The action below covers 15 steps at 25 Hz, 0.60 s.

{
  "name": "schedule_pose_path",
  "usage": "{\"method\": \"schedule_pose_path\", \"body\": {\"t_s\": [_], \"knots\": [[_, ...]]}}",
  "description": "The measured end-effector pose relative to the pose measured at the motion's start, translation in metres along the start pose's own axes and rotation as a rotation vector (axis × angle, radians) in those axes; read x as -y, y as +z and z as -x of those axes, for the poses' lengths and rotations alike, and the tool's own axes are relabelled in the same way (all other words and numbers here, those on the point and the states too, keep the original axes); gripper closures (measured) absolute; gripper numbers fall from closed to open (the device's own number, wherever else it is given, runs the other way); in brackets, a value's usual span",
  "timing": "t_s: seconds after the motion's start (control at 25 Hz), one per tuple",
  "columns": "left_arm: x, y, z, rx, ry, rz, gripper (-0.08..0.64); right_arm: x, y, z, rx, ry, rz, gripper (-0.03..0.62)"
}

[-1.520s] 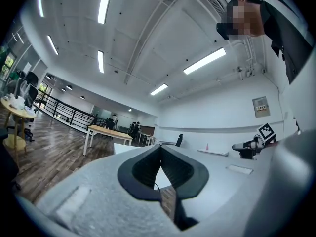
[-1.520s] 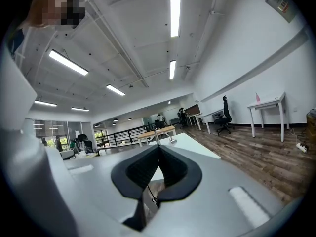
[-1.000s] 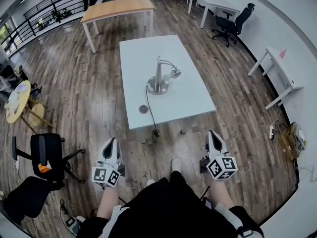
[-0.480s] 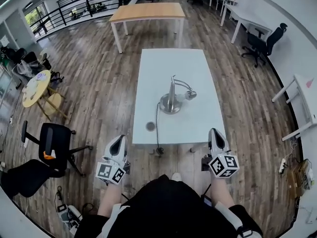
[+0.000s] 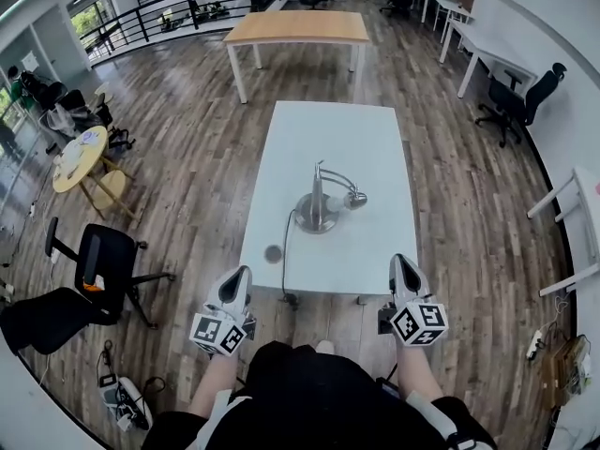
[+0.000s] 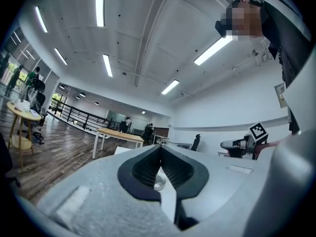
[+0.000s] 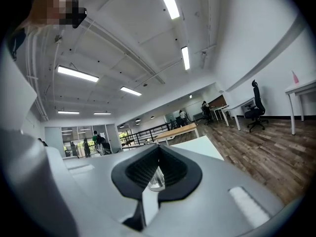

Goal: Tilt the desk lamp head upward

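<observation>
Head view: desk lamp [image 5: 319,206] stands near the middle of the white tabletop [image 5: 328,129], its round metal base flat on the surface and its stem upright. From the stem's top a thin neck arcs over to the person's right and comes down, so the lamp head [image 5: 354,198] hangs low just right of the base, its long axis running roughly sideways and dipping toward the tabletop. A dark cord [image 5: 284,251] runs from the base toward the person and off the near edge. A small round dark disc [image 5: 273,253] lies on the tabletop left of the lamp and nearer the person. The left tool [image 5: 242,275] and right tool [image 5: 400,262] are held off the near edge, well apart from the lamp, one on each side of it. A wooden table [image 5: 298,26] stands beyond the lamp.

Left gripper view: the left tool [image 6: 160,167] has its jaws pressed together with nothing pinched; a sliver of the lamp's metal shows past them.

Right gripper view: the right tool [image 7: 159,157] has its jaws likewise closed on nothing, with the lamp far ahead.
</observation>
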<state>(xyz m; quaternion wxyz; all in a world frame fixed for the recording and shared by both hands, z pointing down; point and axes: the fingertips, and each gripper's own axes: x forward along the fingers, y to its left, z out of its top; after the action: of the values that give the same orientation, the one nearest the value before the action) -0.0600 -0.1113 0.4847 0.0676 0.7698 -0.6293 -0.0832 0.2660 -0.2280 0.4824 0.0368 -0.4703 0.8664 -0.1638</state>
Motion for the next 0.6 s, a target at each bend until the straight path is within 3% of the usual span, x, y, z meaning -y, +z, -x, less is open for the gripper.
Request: {"method": "schedule_pose_path", "body": {"t_s": [0.16, 0.32, 0.6], "knots": [[-0.002, 0.001, -0.005, -0.023, -0.012, -0.021, 0.560, 0.003, -0.004, -0.016, 0.001, 0.014, -0.043, 0.588], [-0.013, 0.003, -0.023, -0.023, -0.018, -0.040, 0.560, 0.000, -0.001, -0.031, 0.001, 0.013, 0.037, 0.588], [-0.025, -0.001, -0.087, -0.006, -0.128, -0.053, 0.560, 0.001, 0.020, -0.067, 0.029, -0.016, 0.062, 0.588]]}}
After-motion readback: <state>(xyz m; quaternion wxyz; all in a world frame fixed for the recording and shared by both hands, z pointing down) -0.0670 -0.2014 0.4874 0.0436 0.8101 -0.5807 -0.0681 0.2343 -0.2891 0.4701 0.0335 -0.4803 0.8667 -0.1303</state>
